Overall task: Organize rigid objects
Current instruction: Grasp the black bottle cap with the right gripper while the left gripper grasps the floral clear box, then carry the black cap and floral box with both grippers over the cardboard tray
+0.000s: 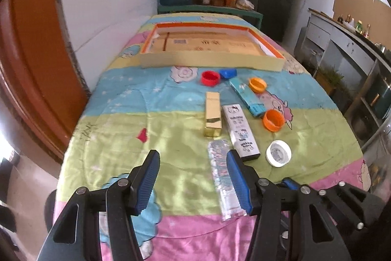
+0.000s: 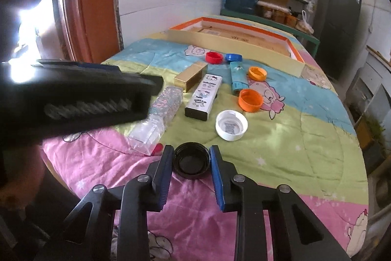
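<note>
Right tongs (image 2: pixel 190 159) clenched on black cap (image 2: pixel 191 160) at their tips, presumably for the tray (image 2: pixel 234 47) far ahead; left tongs (image 1: pixel 193 177) released, clear box (image 1: pixel 223 181) beside one pad

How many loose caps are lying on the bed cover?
6: red cap and blue cap by the tray, two orange caps mid-cover, white cap nearer, black cap between the right claw pads.

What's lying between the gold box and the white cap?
The Hello Kitty box lies lengthwise between the gold box and the white cap, apart from both. The right wrist view shows the same.
</note>
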`<state>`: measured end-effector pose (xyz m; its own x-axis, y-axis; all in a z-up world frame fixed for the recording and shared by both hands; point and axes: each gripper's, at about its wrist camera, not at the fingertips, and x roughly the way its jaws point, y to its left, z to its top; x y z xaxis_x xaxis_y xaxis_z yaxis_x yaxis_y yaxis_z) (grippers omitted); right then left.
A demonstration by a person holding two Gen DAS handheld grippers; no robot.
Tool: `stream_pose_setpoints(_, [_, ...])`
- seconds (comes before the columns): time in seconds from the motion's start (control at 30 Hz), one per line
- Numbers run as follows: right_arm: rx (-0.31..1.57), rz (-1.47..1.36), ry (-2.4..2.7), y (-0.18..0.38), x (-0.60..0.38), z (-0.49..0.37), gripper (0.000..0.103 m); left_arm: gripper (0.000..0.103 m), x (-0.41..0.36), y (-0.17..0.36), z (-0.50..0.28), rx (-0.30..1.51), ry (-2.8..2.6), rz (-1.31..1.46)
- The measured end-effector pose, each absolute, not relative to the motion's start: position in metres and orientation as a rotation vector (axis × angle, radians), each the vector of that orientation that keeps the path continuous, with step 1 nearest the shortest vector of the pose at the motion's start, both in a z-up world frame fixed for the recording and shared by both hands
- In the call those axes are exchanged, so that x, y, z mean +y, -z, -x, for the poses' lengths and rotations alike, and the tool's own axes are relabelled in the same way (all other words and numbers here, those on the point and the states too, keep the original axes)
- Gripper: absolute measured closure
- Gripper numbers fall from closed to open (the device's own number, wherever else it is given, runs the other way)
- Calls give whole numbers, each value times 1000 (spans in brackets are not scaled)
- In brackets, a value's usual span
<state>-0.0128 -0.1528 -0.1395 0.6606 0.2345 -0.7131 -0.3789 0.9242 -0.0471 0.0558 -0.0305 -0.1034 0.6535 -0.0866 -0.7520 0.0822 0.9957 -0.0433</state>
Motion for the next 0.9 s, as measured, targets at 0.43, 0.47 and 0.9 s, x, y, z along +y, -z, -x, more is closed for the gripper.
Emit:
stream_pose_setpoints(0.43, [762, 180, -310, 139, -173, 19, 73, 46, -48, 132, -63, 849, 72, -22])
stream_pose_setpoints(0.47, [760, 182, -307, 139, -173, 19, 73, 47, -47, 132, -62, 842, 74, -14])
stream_pose_setpoints(0.9, [736, 165, -285, 131, -175, 20, 73, 83, -45, 128, -51, 811, 104, -24])
